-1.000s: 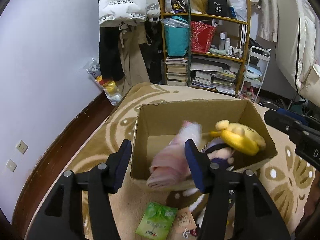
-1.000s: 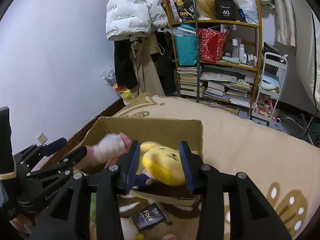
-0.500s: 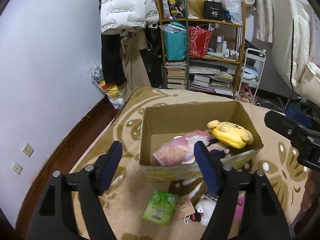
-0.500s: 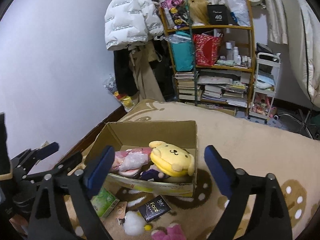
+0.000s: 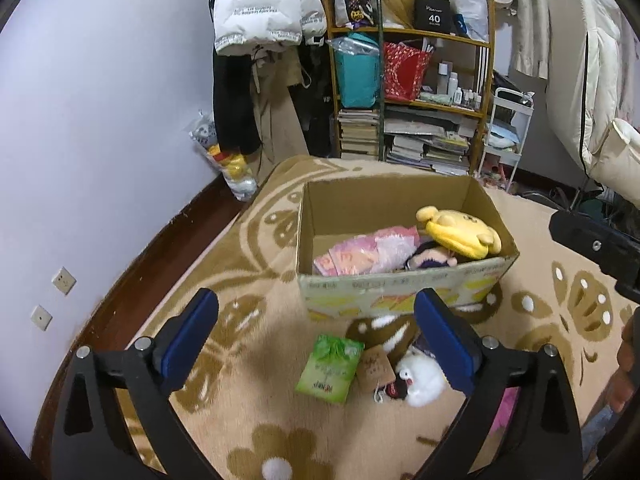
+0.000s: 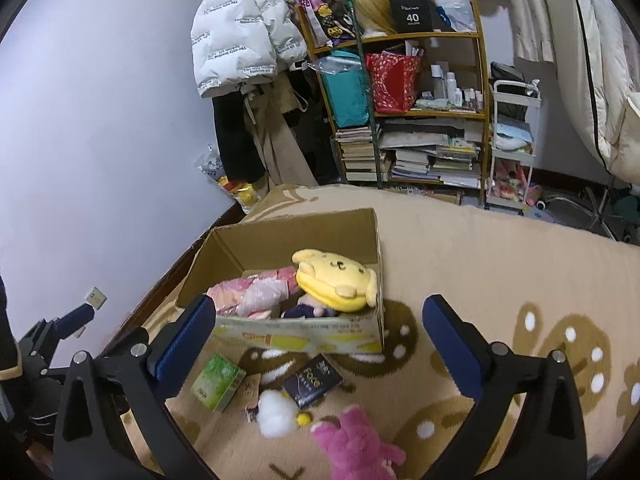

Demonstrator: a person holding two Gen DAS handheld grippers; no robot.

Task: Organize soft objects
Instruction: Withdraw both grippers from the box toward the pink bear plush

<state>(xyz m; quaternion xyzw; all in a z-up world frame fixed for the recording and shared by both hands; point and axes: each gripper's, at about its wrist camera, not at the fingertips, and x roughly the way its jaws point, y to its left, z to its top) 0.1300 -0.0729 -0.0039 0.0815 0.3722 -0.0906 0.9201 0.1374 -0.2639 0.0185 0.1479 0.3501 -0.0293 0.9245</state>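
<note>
My left hand-held gripper [image 5: 316, 336] hangs wide and holds nothing, above the rug [image 5: 248, 408] just short of the box [image 5: 400, 292]. My right hand-held gripper [image 6: 316, 340] is spread just as wide, also with nothing in it, looking down on the box's near wall from the other side.

Directly below the fingers lies what is left. A white plush [image 6: 277, 413] sits on the rug in front of the box, with a pink plush [image 6: 356, 446] just beside it, nearest my right hand. A green packet [image 5: 329, 363] and a dark packet [image 6: 313, 379] lie close by, with a small brown tag [image 5: 374, 366] between them; I judge these are not soft toys, though I cannot be sure whether they belong in the box.

Further out, the box stands open on the rug. Inside it a yellow plush [image 6: 334, 280] rests on top toward the right wall, a pink bundle [image 5: 368, 250] lies along the floor of the box, and a dark-haired doll [image 5: 430, 257] is tucked between them.

So I reckon three soft things are stowed and at least two remain on the rug. The pink plush looks the easiest next pick for the right hand.
</note>
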